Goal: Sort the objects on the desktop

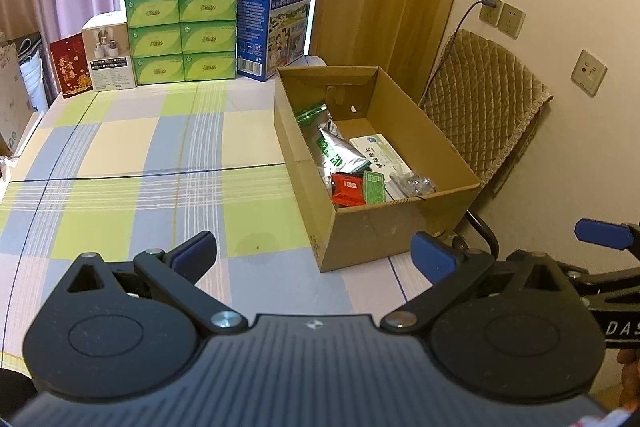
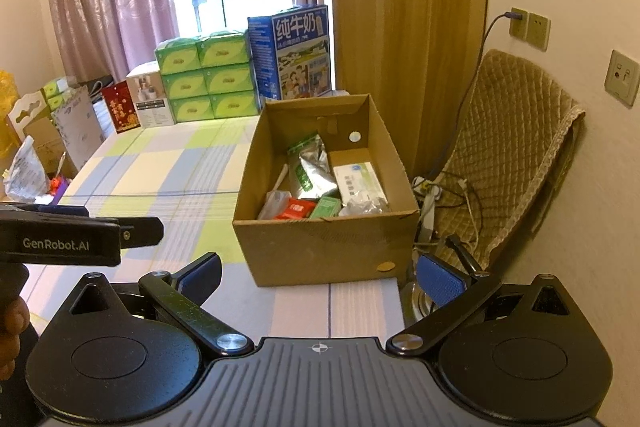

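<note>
My left hand-held gripper (image 1: 314, 253) hangs above the checked tabletop (image 1: 140, 155), its blue-padded fingers spread wide with nothing between them. My right hand-held gripper (image 2: 318, 277) is spread just as wide and empty, near the front corner of the open cardboard box (image 2: 320, 247). The box stands on the tabletop at its right edge, beside a chair draped in a quilted brown cover (image 2: 516, 131). Inside the box lie a silver foil pouch with green print (image 2: 310, 173), a white medicine carton (image 2: 358, 181), a red packet (image 2: 296, 209) and a small green packet (image 2: 326, 207), all crowded toward the box's near wall. Behind the box, against the window, stand a blue milk carton case (image 1: 276, 23) and a stack of green tissue packs (image 1: 180, 35).
</note>
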`<state>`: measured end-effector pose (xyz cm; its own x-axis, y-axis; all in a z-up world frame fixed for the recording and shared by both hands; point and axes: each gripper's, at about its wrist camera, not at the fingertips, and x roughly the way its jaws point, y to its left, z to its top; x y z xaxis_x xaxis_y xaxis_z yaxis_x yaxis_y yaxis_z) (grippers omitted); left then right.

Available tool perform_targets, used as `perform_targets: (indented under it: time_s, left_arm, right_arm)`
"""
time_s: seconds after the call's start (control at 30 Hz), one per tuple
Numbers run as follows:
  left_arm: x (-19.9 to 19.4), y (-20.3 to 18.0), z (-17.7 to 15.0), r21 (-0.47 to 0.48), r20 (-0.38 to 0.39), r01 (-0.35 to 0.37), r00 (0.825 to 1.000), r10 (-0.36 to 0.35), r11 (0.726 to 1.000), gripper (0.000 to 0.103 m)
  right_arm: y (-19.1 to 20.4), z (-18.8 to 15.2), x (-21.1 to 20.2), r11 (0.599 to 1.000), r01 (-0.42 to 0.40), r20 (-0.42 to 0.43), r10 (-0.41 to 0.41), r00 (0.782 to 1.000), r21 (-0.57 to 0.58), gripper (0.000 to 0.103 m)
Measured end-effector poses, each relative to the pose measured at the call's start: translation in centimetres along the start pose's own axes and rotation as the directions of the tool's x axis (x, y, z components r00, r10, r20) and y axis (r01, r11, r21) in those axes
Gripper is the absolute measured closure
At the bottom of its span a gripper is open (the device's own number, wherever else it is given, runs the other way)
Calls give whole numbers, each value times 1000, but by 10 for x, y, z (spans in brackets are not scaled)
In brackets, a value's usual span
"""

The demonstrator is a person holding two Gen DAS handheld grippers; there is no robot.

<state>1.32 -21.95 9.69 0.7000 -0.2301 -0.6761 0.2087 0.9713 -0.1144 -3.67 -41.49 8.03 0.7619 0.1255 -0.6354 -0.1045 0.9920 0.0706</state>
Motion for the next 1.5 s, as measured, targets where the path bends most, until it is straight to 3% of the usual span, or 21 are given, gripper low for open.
perform_targets:
  time_s: [1.5]
  left_arm:
    - [2, -8, -5, 25, 4, 6, 1000, -6, 1000, 1]
  right_arm:
    - [2, 5, -1, 1000, -4, 10, 3, 1000, 12, 2]
